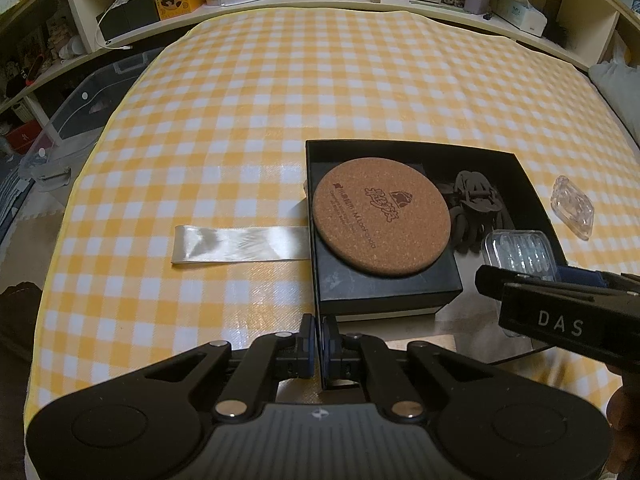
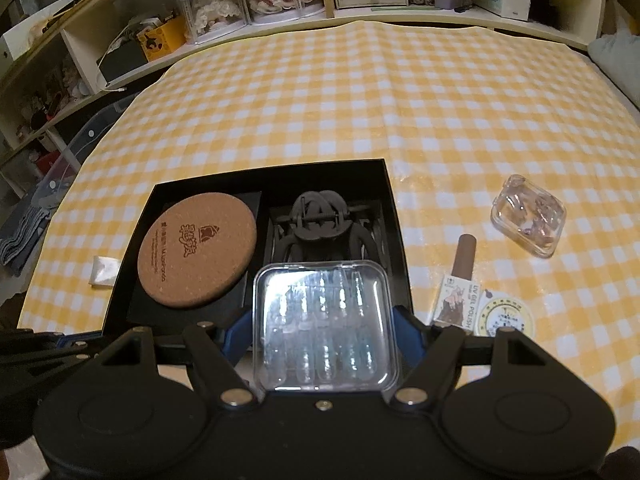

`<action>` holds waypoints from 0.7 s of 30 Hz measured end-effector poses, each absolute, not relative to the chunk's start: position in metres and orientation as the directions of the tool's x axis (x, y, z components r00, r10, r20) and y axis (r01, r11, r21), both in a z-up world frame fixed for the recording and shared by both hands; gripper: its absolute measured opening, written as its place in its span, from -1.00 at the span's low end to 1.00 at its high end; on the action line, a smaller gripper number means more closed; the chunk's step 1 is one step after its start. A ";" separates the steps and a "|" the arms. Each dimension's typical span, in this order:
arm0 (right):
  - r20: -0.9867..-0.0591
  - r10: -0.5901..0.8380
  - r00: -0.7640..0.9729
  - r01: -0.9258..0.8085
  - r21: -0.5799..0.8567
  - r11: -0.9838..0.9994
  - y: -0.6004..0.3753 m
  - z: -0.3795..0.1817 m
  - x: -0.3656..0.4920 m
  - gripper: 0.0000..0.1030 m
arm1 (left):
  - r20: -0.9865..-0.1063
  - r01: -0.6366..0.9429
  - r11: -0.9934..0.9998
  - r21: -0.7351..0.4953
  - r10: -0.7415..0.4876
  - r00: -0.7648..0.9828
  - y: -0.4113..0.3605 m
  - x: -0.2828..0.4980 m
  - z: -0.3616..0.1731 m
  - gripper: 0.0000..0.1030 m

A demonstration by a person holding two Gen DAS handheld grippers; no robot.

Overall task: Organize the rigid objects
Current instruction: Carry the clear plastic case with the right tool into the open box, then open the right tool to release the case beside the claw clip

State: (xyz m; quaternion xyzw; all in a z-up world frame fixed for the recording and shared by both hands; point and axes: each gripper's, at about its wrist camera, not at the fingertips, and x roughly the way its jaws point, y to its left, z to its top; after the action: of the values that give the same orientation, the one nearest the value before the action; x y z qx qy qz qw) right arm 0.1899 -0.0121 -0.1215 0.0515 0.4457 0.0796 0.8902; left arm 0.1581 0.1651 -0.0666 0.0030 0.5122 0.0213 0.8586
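Observation:
An open black box (image 2: pixel 394 200) sits on the checked tablecloth. Inside lie a round cork coaster (image 2: pixel 196 248) on the left and a black hair claw (image 2: pixel 320 216) on the right. My right gripper (image 2: pixel 325 320) is shut on a clear plastic case of small tubes (image 2: pixel 326 308), held flat over the box's near right part, in front of the claw. In the left wrist view the case (image 1: pixel 520 250) hovers at the box's (image 1: pixel 316 200) right side. My left gripper (image 1: pixel 319 330) is shut, tips at the box's near left corner; whether they pinch the wall I cannot tell.
To the right of the box lie a clear trinket case (image 2: pixel 528 216), a gel polish bottle (image 2: pixel 460 280) and a round flat tin (image 2: pixel 506 316). A white ribbon (image 1: pixel 240 244) lies left of the box. Shelves (image 2: pixel 360 16) line the far edge.

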 end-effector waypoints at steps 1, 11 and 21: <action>-0.786 0.190 0.589 -0.096 0.165 0.982 -0.012 -0.122 0.190 0.44 | -0.879 -0.034 0.999 0.027 0.040 0.474 0.165 0.158 -0.067 -0.92; -0.792 0.195 0.579 -0.109 0.162 0.981 -0.011 -0.123 0.188 0.55 | -0.879 -0.034 0.999 0.026 0.039 0.474 0.165 0.158 -0.067 -0.91; -0.795 0.205 0.571 -0.114 0.170 0.979 -0.012 -0.123 0.187 0.56 | -0.879 -0.034 0.999 0.026 0.040 0.475 0.165 0.159 -0.067 -0.91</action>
State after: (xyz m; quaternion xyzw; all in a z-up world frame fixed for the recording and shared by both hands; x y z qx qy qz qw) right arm 0.1870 -0.0119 -0.1228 0.0498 0.4545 0.0900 0.8848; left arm 0.1586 0.1648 -0.0667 0.0026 0.5121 0.0215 0.8586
